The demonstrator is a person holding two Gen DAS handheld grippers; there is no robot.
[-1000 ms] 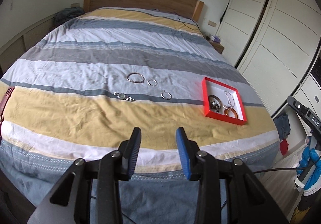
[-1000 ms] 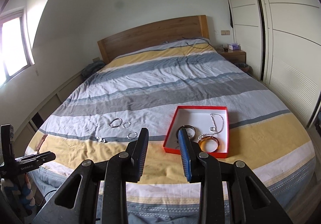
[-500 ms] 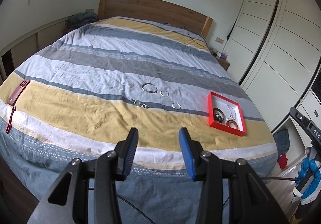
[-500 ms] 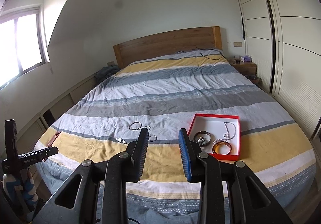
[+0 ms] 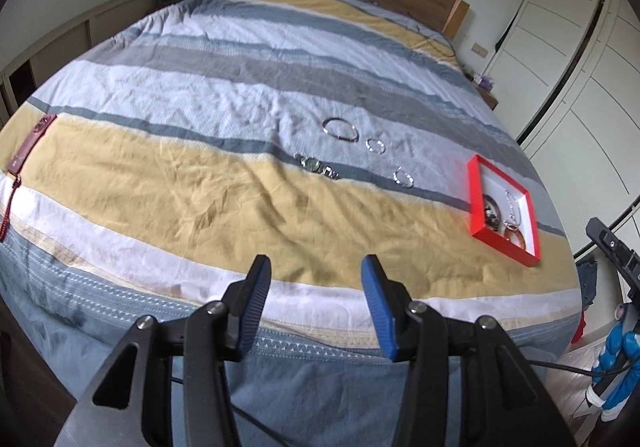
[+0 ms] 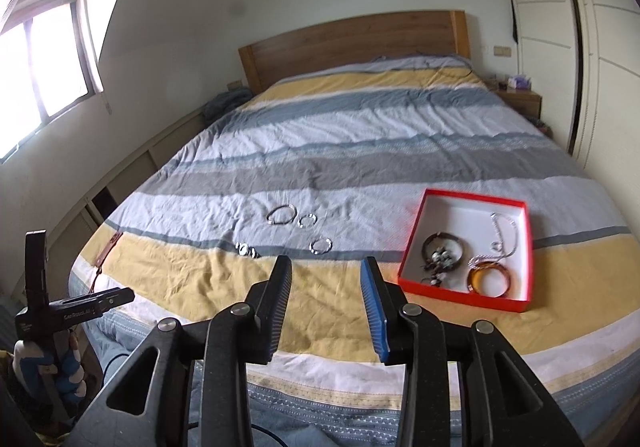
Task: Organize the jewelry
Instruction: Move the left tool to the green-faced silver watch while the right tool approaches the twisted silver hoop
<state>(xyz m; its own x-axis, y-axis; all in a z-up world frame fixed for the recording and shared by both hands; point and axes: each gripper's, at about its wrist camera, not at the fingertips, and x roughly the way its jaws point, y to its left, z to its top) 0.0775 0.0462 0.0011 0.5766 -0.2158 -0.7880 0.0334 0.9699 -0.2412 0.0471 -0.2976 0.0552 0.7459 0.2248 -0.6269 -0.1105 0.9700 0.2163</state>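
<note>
A red tray with a white inside [image 5: 476,199] [image 6: 416,239] lies on the striped bed and holds a dark beaded bracelet [image 6: 442,253], a silver chain [image 6: 502,235] and an orange bangle [image 6: 489,278]. Loose on the cover to its left lie a large silver bangle [image 5: 340,129] [image 6: 282,214], two small silver rings [image 5: 376,145] [image 5: 403,177] [image 6: 307,220] [image 6: 321,245] and a silver watch-like bracelet [image 5: 316,166] [image 6: 247,249]. My left gripper [image 5: 314,269] and right gripper [image 6: 326,271] are both open and empty, above the foot of the bed, well short of the jewelry.
A dark red strap [image 5: 30,145] lies at the bed's left edge. A wooden headboard [image 6: 352,43] stands at the far end, white wardrobes [image 5: 568,59] and a nightstand [image 6: 520,99] at the right. The other hand's gripper shows at each view's edge [image 6: 60,307] [image 5: 616,251].
Both grippers first drew back and up from the bed, then came closer to it again. Both stay open. The jewelry has not moved.
</note>
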